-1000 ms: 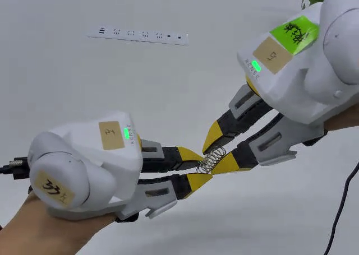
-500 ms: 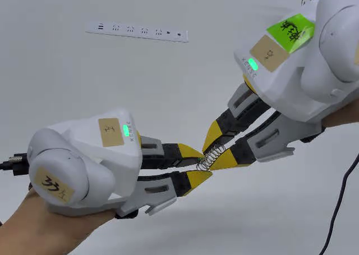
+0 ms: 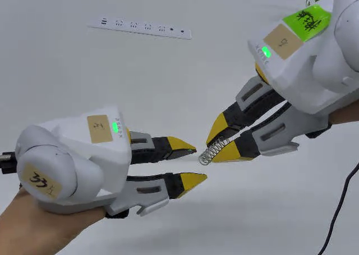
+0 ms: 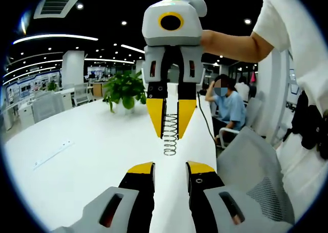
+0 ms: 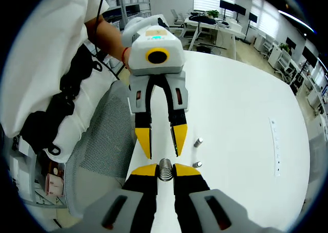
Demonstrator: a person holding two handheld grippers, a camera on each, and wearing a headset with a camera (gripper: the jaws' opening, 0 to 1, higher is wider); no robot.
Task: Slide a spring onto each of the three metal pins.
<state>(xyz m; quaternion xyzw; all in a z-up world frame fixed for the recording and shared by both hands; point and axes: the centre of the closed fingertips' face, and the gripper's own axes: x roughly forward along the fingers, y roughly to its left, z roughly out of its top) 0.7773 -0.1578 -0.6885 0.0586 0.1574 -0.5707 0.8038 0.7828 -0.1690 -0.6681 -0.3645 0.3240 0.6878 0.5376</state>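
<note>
**A:** Two metal pins (image 5: 198, 142) are all I can count. They stand upright on the white table (image 3: 168, 87), and in the right gripper view they sit just beside the facing gripper's tips, the nearer pin (image 5: 197, 165) a little below the other. A third I cannot find.

**B:** Any springs on them?

**A:** They are too small to say for sure. They look like bare stubs with bright tops, so I judge the task is at an early stage. At the least, this spring is not yet on a pin.

**B:** Where is it?

**A:** The spring (image 3: 208, 154) is up in the air above the table, pinched in the right gripper (image 3: 213, 152). The yellow tips are drawn in on about half its length, and the rest juts out toward the left gripper (image 3: 197, 163).

**B:** And that one?

**A:** Its jaws stand parted with a clear gap and nothing between them. The tips point at the spring's free end, near it but not touching.

**B:** How does the spring look?

**A:** It is thin bright wire in open, even coils, narrow and straight. Seen end-on in the right gripper view, the bore is round and hollow. It does not look crushed.

**B:** What is left, then?

**A:** By my reckoning, carrying it down to a pin, lining up the bore and sliding it on, then doing the same for the other pins.
</note>
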